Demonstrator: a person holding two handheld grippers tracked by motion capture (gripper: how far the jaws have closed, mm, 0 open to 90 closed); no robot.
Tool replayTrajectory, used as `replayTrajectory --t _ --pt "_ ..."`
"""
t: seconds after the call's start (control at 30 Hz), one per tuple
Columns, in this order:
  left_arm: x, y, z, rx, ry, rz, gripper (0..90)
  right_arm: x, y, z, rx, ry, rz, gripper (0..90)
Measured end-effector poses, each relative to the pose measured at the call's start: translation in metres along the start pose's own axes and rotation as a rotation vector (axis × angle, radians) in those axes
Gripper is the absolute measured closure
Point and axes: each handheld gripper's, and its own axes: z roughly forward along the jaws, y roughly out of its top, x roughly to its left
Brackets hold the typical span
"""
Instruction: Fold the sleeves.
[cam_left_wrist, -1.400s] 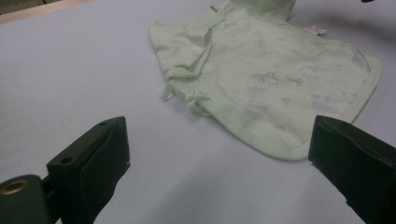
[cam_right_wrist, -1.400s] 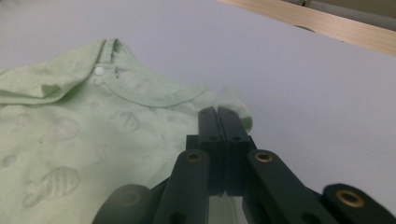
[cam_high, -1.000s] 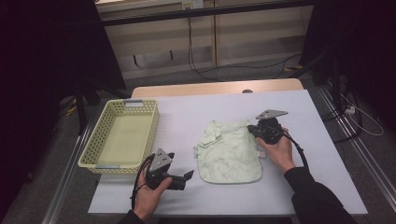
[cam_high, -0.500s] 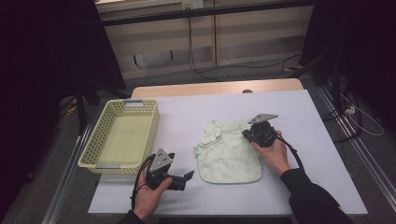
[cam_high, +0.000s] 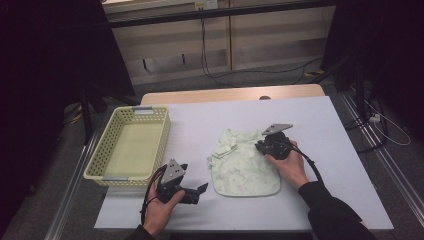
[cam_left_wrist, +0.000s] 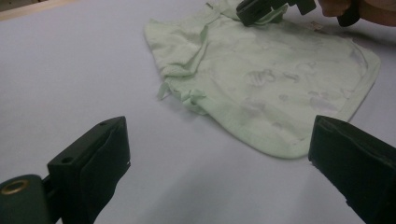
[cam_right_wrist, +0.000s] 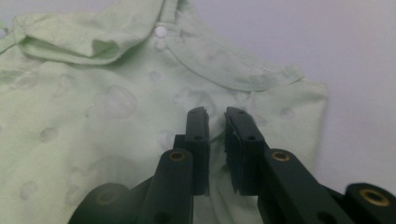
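Sitting at left of the high view, on the pale lilac bench (cam_high: 320, 125): pale yellow perforated plastic basket (cam_high: 131, 144), rectangular, well apart from the cloth. Lower centre-left, just right of the basket's near corner: left gripper (cam_high: 199, 192) in a hand (cam_high: 159, 210), black fingers (cam_left_wrist: 91, 163) spread wide and released, nothing between them, only bare bench; in its own view the garment's hem lying beyond the right finger. Centre of the high view: light green printed cotton baby garment (cam_high: 243, 165), spread flat on the bench, one sleeve folded over at its upper left, neckline toward the far side. Upper right corner of the garment: right gripper (cam_high: 264, 146), held by a hand (cam_high: 290, 165) coming in from the lower right. In the right gripper view, fingers (cam_right_wrist: 198, 140) standing close together with a narrow gap, having just been opening slightly; green cloth showing in the gap just below the neckline, whether still pinched cannot be told.
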Motion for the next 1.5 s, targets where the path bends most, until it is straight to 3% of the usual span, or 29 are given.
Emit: replayTrajectory --t 0.27,0.47,0.63,0.73,0.8,0.9,1.03,1.1,1.2,1.5 --pt "-0.001 0.0 0.001 -0.002 -0.005 -0.002 5.5 0.005 0.0 0.001 0.005 0.011 -0.018 73.5" --pt "-0.001 0.001 0.002 -0.003 0.0 0.001 5.5 0.007 0.001 -0.008 -0.033 0.022 -0.026 68.5" --pt "-0.001 0.003 0.007 -0.008 0.012 0.012 5.5 0.0 -0.001 -0.019 -0.062 -0.002 0.005 64.6" --pt "0.001 0.004 0.012 0.0 -0.016 -0.021 5.5 -0.004 -0.003 -0.024 -0.074 -0.013 0.026 63.4" --pt "0.002 0.006 0.015 0.006 0.009 0.004 5.6 -0.007 -0.003 -0.027 -0.083 -0.012 0.041 63.3" --pt "0.005 0.008 0.02 0.006 0.015 -0.003 5.6 -0.011 -0.006 -0.031 -0.092 -0.011 0.059 62.3" --pt "0.009 0.013 0.027 0.008 0.039 0.005 5.6 -0.012 -0.011 -0.036 -0.086 -0.011 0.068 58.6" --pt "0.012 0.017 0.031 0.004 0.036 -0.011 5.6 -0.011 -0.014 -0.039 -0.085 -0.014 0.067 57.1" --pt "0.014 0.022 0.039 0.008 0.05 0.007 5.7 -0.012 -0.016 -0.045 -0.093 -0.016 0.07 54.9" --pt "0.024 0.032 0.053 0.022 0.03 -0.029 5.6 -0.014 -0.024 -0.052 -0.099 -0.022 0.082 49.6"
